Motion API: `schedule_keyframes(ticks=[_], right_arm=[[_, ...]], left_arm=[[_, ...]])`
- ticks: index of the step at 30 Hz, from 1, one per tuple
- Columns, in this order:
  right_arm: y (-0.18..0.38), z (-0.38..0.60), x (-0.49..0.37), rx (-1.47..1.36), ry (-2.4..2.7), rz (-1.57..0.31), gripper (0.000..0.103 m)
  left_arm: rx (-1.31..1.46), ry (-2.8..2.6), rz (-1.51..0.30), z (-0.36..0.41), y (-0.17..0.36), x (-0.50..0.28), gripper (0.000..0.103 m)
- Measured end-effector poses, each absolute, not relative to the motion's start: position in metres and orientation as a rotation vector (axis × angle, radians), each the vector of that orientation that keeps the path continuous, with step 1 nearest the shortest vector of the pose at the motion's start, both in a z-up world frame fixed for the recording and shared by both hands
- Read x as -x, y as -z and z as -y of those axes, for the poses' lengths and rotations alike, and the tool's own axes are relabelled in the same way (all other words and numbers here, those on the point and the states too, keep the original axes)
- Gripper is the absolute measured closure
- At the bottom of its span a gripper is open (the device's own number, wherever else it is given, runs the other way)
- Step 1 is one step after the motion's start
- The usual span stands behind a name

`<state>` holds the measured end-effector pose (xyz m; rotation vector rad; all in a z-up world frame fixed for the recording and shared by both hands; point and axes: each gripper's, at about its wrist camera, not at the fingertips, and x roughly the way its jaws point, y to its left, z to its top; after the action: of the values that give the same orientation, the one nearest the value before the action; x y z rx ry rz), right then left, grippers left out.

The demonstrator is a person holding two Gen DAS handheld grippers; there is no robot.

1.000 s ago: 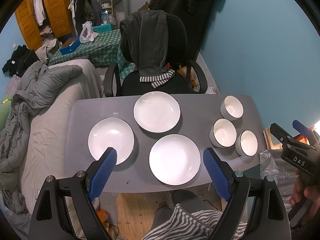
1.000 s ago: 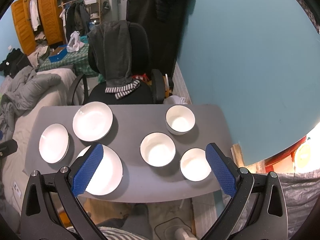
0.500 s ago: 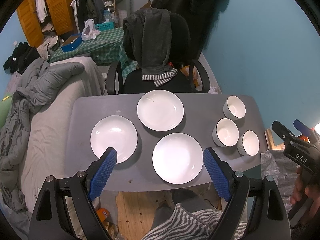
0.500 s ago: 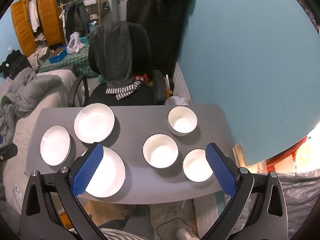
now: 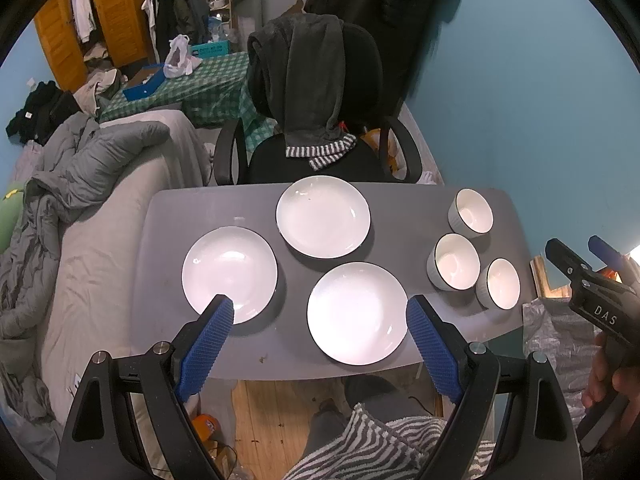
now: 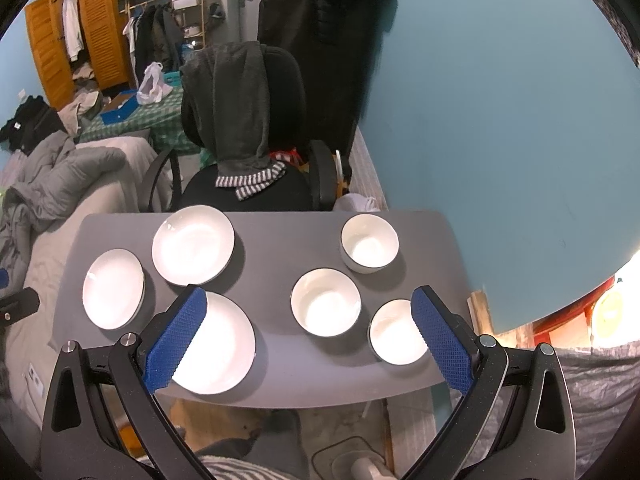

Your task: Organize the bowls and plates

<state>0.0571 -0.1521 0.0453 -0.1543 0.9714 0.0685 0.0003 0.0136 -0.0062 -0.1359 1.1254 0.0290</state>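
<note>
A smooth grey surface [image 5: 248, 344] with rounded corners carries six pieces of glossy white crockery, each rimmed with a thin dark line. Three shallow round plates sit toward the left: the left plate [image 5: 229, 275], the far plate [image 5: 322, 216] near the chair side, and the near plate [image 5: 357, 312] close to the front edge, none touching. To the right stand three deeper bowls in a loose cluster: the far bowl [image 6: 369, 243], the middle bowl [image 6: 325, 302], and the near bowl [image 6: 398, 331] with faintly ribbed outer walls, the last two almost touching. The left gripper [image 5: 319, 344] hangs above the front edge, its black frame ending in blue, waffle-textured fingers [image 5: 206, 346] spread wide apart, holding nothing and touching nothing. The right gripper [image 6: 308, 336] hovers over the bowl side, its blue fingers [image 6: 440, 340] equally wide and empty. Behind the surface stands a black office chair [image 5: 360, 80] draped with a dark fleecy garment [image 5: 312, 80], and a rumpled grey quilt [image 5: 80, 168] lies on the bed at the left.
</note>
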Motion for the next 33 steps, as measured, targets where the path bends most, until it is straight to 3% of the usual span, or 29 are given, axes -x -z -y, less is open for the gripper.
schedule_keyframes(ticks=[19,33], right_arm=[[-0.008,0.126,-0.058,0.165,-0.228,-1.073,0.003],[0.061,0.107,-0.083,0.167,-0.379,-1.208,0.003]], left_arm=[[0.245,0.014,-1.240,-0.029,0.057,0.008,0.014],[0.143,-0.044,-1.375,-0.044,0.140,0.007,0.014]])
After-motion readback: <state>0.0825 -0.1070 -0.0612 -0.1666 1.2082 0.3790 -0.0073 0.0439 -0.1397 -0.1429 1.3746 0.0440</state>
